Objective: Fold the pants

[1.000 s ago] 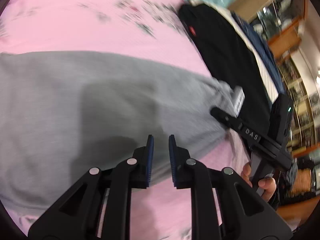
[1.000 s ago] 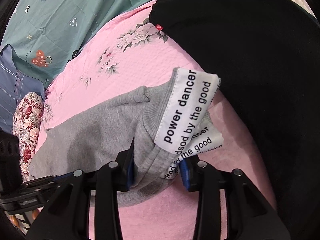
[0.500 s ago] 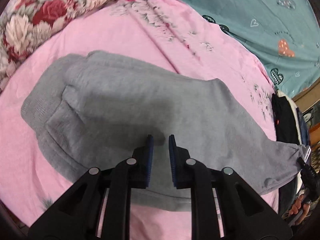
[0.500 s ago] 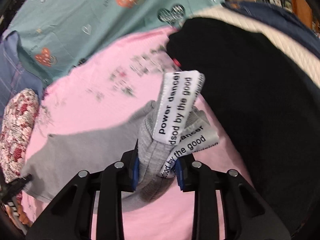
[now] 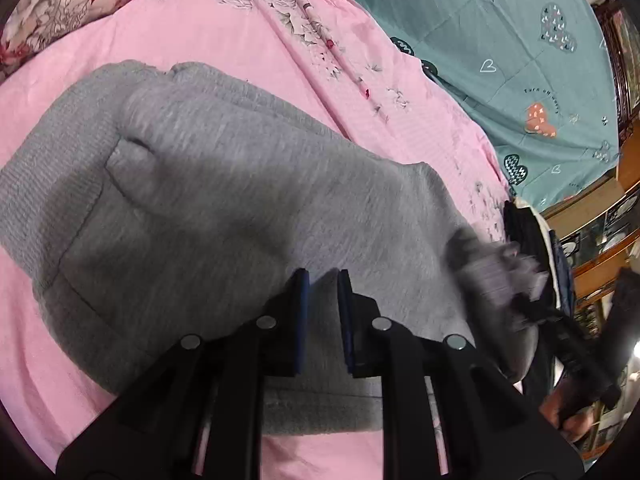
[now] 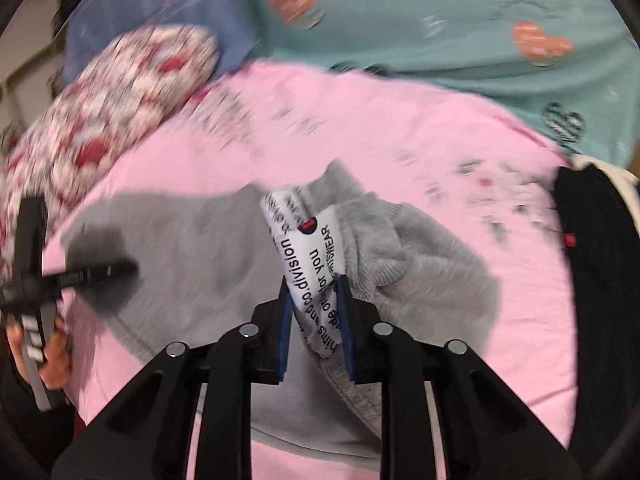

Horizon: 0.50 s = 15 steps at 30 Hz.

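Observation:
Grey sweatpants [image 5: 224, 216] lie on the pink bedsheet [image 5: 208, 28], waistband at the left. My left gripper [image 5: 323, 280] hovers just above the pants' middle, jaws narrowly apart and empty. My right gripper [image 6: 313, 292] is shut on the leg end of the pants [image 6: 400, 256] together with its white printed label [image 6: 308, 252], lifted and carried over the rest of the grey fabric. In the left wrist view the right gripper [image 5: 536, 308] shows blurred at the right with the lifted cuff. In the right wrist view the left gripper [image 6: 120, 270] shows at the left.
A black garment [image 6: 600, 264] lies at the bed's right side. A teal heart-print blanket [image 5: 500, 40] covers the far side. A red floral pillow [image 6: 92, 112] sits at the far left. Wooden furniture [image 5: 592, 216] stands beyond the bed on the right.
My right gripper has carried the leg end up and leftward over the pants, toward the waistband. My left gripper has moved a little lower and closer over the pants' middle.

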Available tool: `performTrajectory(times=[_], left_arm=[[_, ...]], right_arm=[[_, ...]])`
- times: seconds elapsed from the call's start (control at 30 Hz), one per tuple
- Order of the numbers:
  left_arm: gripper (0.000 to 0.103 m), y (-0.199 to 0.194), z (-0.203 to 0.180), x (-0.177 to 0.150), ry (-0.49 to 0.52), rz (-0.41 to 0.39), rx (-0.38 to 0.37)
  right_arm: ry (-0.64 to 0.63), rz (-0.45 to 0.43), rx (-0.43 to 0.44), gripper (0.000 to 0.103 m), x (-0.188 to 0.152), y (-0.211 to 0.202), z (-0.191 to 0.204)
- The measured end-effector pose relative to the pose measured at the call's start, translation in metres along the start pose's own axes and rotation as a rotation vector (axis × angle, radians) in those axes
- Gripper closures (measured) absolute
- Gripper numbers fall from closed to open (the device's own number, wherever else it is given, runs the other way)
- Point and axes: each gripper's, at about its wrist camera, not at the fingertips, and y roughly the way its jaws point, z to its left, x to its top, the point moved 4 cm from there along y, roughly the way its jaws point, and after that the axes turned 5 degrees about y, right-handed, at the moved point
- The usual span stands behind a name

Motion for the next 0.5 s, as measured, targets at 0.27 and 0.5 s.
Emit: performTrajectory(times=[0.27,0.5], left_arm=[[0.087,0.001,-0.001,0.001,0.006,-0.004,-0.002],[0.088,0.000,0.001,-0.001,0.006,-0.006,-0.002]], right_arm=[[-0.035,0.131,0.048,0.074,-0.017,0.025,0.023],[0.059,-0.024,0.000,0.047,0.033,-0.012,-0.013]])
